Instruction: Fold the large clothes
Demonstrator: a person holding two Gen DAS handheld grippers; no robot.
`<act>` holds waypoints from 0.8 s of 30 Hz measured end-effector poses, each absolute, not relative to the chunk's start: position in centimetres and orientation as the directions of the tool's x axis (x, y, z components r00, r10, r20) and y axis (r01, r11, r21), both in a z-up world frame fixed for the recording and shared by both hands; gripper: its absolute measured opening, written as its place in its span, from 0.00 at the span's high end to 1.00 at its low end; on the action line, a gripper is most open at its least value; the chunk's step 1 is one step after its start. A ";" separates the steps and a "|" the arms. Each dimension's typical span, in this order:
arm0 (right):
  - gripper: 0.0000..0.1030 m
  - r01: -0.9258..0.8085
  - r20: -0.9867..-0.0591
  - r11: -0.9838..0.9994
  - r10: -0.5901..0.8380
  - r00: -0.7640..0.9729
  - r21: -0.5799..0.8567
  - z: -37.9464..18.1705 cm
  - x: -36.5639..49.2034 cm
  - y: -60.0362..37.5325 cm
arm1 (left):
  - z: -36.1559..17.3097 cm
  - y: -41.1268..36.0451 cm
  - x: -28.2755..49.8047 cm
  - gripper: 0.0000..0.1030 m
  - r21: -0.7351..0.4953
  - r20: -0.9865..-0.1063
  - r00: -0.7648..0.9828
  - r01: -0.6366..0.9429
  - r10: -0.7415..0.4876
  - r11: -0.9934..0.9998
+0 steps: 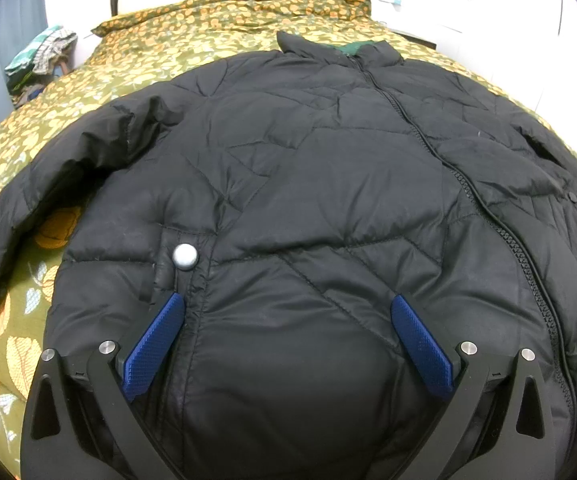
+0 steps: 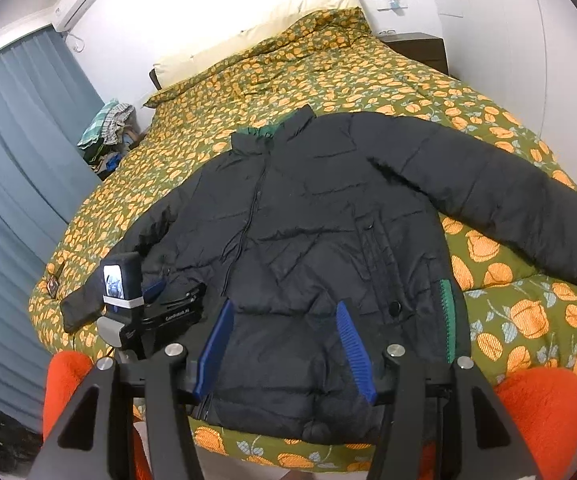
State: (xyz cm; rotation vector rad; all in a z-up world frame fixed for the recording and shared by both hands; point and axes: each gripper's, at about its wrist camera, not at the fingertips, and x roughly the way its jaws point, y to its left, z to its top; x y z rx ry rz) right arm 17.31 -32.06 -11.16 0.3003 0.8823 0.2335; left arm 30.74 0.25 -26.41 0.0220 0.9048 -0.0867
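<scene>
A black quilted puffer jacket [image 1: 308,184] lies front up and zipped on the bed, collar at the far end, sleeves spread to both sides. My left gripper [image 1: 288,304] is open, its blue pads just above the jacket's lower left front, beside a silver snap button [image 1: 185,256]. In the right wrist view the jacket [image 2: 328,216] fills the middle. My right gripper [image 2: 284,308] is open and empty above the jacket's hem. The left gripper's body with its camera [image 2: 122,292] shows over the jacket's left sleeve.
The bed has a green quilt with orange flowers [image 2: 288,72]. A pile of clothes [image 2: 108,132] lies at the bed's far left by a blue curtain [image 2: 16,168]. A dark nightstand [image 2: 420,50] stands at the far right. Red fabric [image 2: 540,412] shows at the near bed edge.
</scene>
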 end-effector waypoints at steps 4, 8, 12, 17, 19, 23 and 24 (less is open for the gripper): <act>0.47 -0.086 -0.724 0.931 0.332 0.605 0.356 -11.5 17.8 -31.6 | -26.4 0.2 30.7 0.00 -0.018 -0.786 0.615 0.084 -0.066 0.996; 0.47 -0.108 -0.729 0.928 0.349 0.589 0.357 -11.8 18.0 -30.7 | -26.4 0.3 30.7 0.00 -0.018 -0.786 0.615 0.084 -0.066 0.996; 0.47 -0.127 -0.725 0.928 0.355 0.590 0.352 -11.5 17.9 -30.3 | -26.4 0.2 30.7 0.00 -0.018 -0.786 0.615 0.084 -0.066 0.996; 0.47 -0.110 -0.726 0.927 0.351 0.592 0.359 -11.6 17.7 -30.7 | -26.4 0.3 30.7 0.00 -0.018 -0.786 0.615 0.084 -0.066 0.996; 0.47 -0.103 -0.726 0.925 0.353 0.590 0.366 -11.8 17.7 -30.9 | -26.4 0.2 30.7 0.00 -0.018 -0.786 0.615 0.084 -0.066 0.996; 0.47 -0.105 -0.728 0.924 0.356 0.587 0.367 -11.9 17.7 -30.8 | -26.5 0.3 30.7 0.00 -0.018 -0.786 0.615 0.084 -0.066 0.996; 0.47 -0.107 -0.727 0.924 0.357 0.587 0.368 -11.9 17.7 -30.8 | -26.5 0.2 30.7 0.00 -0.018 -0.786 0.615 0.084 -0.066 0.996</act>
